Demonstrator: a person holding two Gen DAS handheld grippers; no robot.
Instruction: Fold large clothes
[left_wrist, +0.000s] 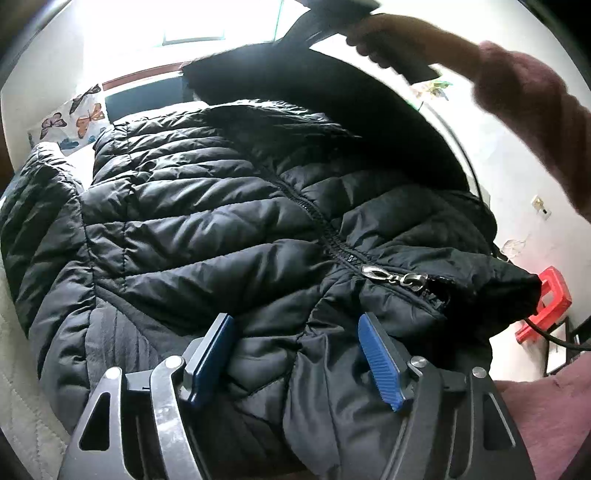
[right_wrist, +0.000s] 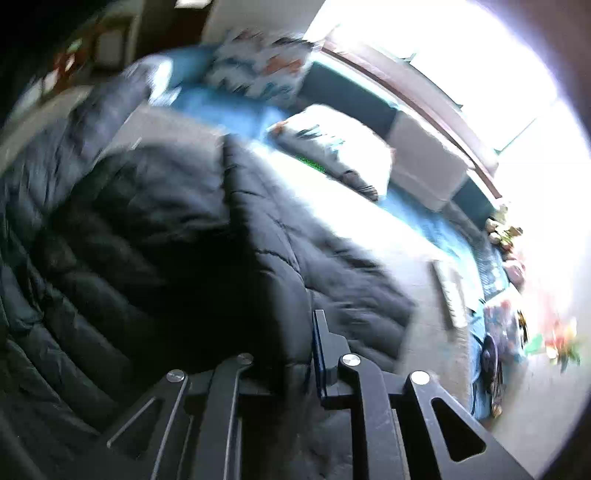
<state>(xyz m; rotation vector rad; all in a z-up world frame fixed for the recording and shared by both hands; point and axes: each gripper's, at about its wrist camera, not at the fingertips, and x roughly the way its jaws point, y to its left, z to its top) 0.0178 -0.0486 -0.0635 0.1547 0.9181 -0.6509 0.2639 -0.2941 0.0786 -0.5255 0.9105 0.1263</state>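
A black quilted puffer jacket (left_wrist: 207, 221) lies spread on the bed, zipper (left_wrist: 391, 277) up the front. My left gripper (left_wrist: 295, 347) is open, its blue pads either side of a fold of the jacket near the hem, resting on it. In the right wrist view, which is blurred, my right gripper (right_wrist: 291, 354) is shut on a part of the jacket (right_wrist: 295, 251) and holds it lifted. In the left wrist view the right gripper (left_wrist: 332, 22) shows at the top, holding the raised black flap (left_wrist: 369, 110).
Butterfly-print pillows (left_wrist: 74, 122) lie at the head of the bed, under a bright window (right_wrist: 461, 55). A blue sheet (right_wrist: 229, 110) covers the bed. A red stool (left_wrist: 546, 302) stands on the floor at right. A black cable (left_wrist: 546, 332) runs past it.
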